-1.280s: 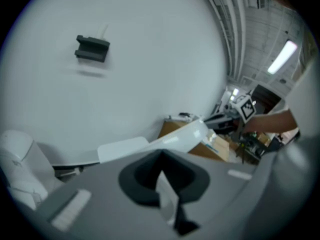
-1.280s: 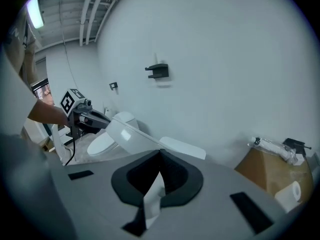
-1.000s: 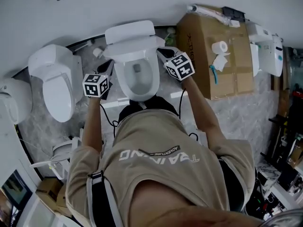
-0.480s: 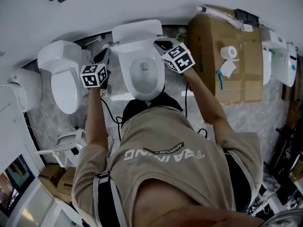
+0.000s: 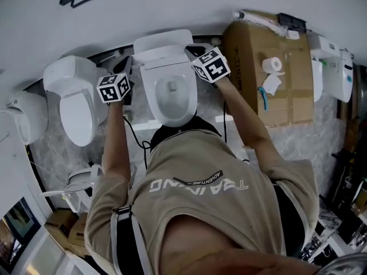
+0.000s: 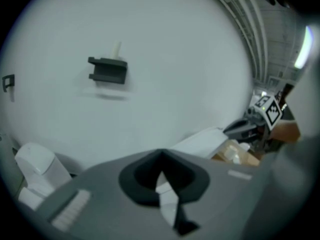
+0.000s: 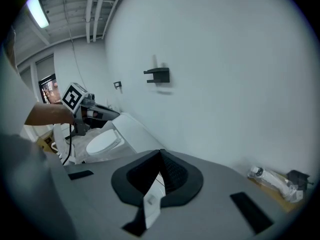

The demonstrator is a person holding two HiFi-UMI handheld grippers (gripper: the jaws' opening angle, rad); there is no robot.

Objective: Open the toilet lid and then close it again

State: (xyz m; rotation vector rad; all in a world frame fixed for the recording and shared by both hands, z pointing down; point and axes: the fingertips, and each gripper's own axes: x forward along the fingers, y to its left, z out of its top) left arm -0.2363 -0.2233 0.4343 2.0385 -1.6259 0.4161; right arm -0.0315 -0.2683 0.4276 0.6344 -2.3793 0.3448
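Both grippers are on the toilet lid (image 5: 162,42): left gripper (image 5: 126,69) and right gripper (image 5: 192,52) each look to have their fingers clenched on a side edge. The lid's up near the wall (image 5: 172,4), above the open bowl (image 5: 170,96), so I'd say closing comes next: swing it forward and down, evenly. A cardboard box (image 5: 264,67) crowds the right and a neighbouring toilet (image 5: 71,105) the left.

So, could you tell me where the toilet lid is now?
In the head view, the toilet lid stands raised at top centre, behind the open bowl, its side edges gripped by the left claw and right claw.
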